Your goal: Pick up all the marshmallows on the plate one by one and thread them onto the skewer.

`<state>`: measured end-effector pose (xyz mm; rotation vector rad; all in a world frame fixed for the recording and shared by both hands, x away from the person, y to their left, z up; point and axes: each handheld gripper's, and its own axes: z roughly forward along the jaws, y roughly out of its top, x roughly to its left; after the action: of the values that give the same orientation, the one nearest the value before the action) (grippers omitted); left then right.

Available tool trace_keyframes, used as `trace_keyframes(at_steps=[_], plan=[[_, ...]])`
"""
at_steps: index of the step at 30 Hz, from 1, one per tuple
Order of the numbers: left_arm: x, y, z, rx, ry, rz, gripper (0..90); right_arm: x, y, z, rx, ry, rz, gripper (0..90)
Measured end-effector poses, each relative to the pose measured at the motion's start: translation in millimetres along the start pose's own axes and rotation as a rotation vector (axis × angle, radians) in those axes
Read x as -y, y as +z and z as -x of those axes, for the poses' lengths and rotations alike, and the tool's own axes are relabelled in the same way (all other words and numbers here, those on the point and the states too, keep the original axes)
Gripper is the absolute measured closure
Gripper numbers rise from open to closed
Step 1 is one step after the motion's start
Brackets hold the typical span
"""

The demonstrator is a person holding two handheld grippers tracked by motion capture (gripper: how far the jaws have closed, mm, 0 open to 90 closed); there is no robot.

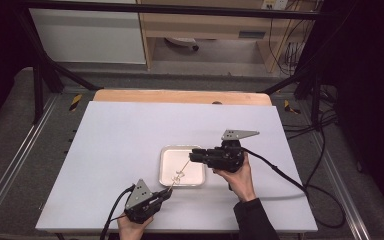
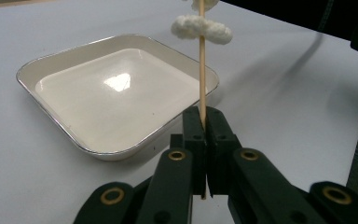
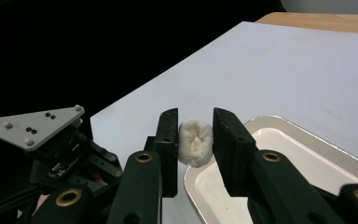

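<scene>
White tabletop (image 1: 130, 150) spans the frame, with a wooden strip along its far edge and dark framing and cables around it.

Left hand (image 1: 130, 227) enters from the bottom edge, holding the left gripper (image 1: 166, 192) low near the table's near edge, jaws pointed up and to the right toward the tray. In the left gripper view its jaws are closed on the lower end of a thin wooden skewer (image 2: 202, 70). The skewer rises away from the jaws, with a white puffy piece (image 2: 201, 28) threaded on it and part of a second above it at the frame top.

Shallow white square tray (image 1: 167, 172) sits near table centre, between the two grippers, its bottom bare and glossy.

Right hand (image 1: 240, 177) reaches in from lower right, dark sleeve at the wrist, holding the right gripper (image 1: 194, 156) over the tray's right rim, jaws pointing left. In the right gripper view its jaws pinch a white marshmallow-like piece (image 3: 195, 142). From above, the skewer runs diagonally from the left gripper up to the right one.
</scene>
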<state>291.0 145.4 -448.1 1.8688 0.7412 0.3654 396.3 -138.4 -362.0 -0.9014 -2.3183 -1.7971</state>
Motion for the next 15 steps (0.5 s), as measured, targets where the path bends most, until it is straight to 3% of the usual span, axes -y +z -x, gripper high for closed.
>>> trace_keyframes(at_steps=[15], plan=[[1.3,1.2,0.5,-0.003,0.022,-0.012,88.1,1.7,3.9,0.0,-0.051,0.038,-0.009,73.1]])
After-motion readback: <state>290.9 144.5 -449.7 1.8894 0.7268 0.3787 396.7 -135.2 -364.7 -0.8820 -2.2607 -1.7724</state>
